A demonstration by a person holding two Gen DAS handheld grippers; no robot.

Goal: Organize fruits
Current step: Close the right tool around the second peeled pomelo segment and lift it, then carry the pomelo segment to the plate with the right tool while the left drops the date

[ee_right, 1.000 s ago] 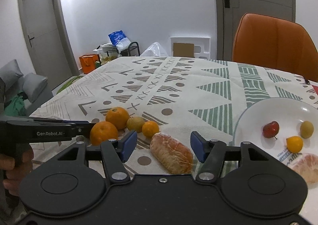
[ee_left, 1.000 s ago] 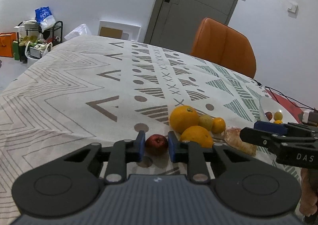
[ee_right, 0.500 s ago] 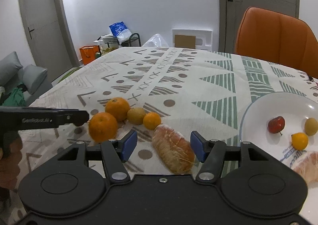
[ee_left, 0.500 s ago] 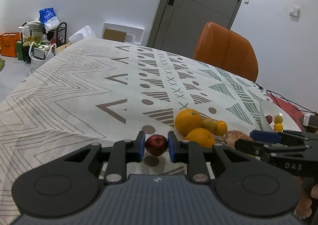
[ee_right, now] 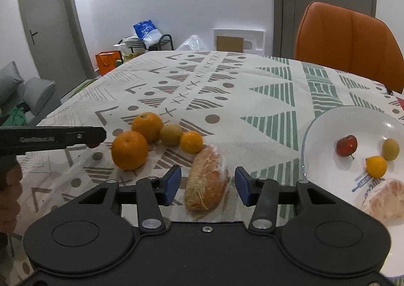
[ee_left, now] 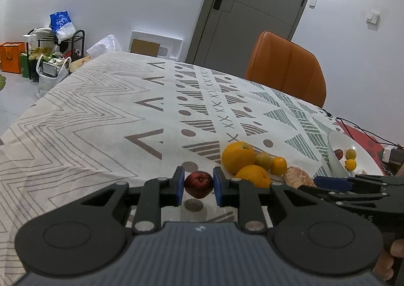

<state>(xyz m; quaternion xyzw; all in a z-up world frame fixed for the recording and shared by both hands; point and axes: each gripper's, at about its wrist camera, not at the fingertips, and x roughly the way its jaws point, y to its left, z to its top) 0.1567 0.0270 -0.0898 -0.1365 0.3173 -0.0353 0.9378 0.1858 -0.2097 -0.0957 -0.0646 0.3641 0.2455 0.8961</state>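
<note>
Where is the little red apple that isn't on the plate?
The small red apple is pinched in the left gripper, in the left wrist view, lifted just above the tablecloth. The two big oranges sit just to its right.

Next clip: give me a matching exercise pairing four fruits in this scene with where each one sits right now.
Things:
1. small red apple
2. peeled pomelo segment
3. two big oranges
4. small yellow citrus

Places:
A. on the white plate
B. clamped in the left gripper
C. on the cloth beside a greenish fruit
D. between the right gripper's closing pads, untouched

Pairs: 1-B, 2-D, 3-C, 4-A
</note>
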